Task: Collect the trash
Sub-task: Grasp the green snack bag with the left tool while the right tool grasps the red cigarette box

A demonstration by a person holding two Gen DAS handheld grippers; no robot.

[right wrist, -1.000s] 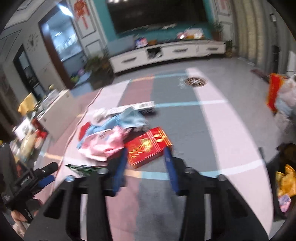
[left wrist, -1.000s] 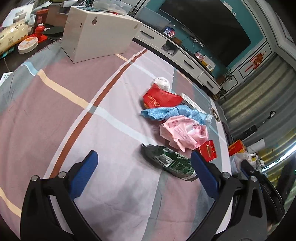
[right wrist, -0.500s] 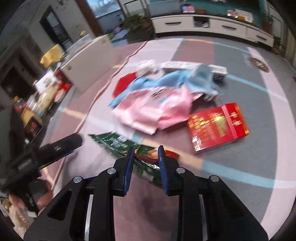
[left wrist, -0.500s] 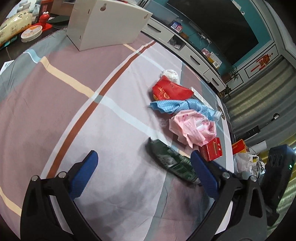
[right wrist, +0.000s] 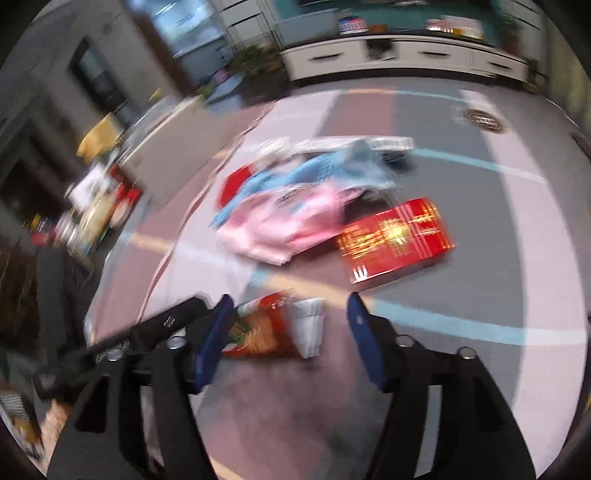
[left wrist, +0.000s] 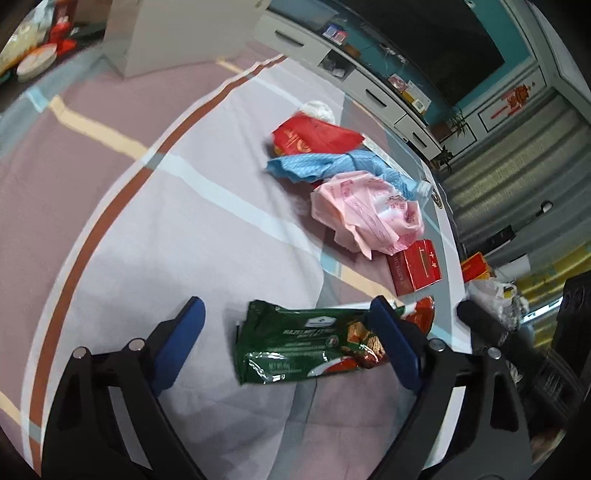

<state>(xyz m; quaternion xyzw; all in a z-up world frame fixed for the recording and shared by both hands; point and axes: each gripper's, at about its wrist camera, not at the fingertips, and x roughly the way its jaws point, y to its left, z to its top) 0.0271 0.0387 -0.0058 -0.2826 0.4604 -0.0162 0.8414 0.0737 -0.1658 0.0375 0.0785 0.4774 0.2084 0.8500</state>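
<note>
A green snack wrapper [left wrist: 310, 341] lies flat on the striped tablecloth [left wrist: 147, 236]. My left gripper [left wrist: 291, 343] is open, its jaws on either side of the wrapper. In the blurred right wrist view my right gripper [right wrist: 291, 332] is open over the wrapper's red end [right wrist: 266, 328]. Beyond lie a red box [left wrist: 415, 266], also seen in the right wrist view [right wrist: 395, 240], a pink plastic bag [left wrist: 365, 214], a blue cloth [left wrist: 325, 166], a red packet [left wrist: 314, 136] and a white crumpled wad [left wrist: 317, 109].
A white box [left wrist: 177, 33] stands at the table's far left, with jars and packets [left wrist: 33, 62] beside it. A white cabinet [left wrist: 354, 81] lines the back wall. Bags and a red carton [left wrist: 480, 269] sit past the table's right edge.
My left gripper has moved forward so the green wrapper now lies between its jaws. My right gripper has opened wider and come down over the wrapper's red end.
</note>
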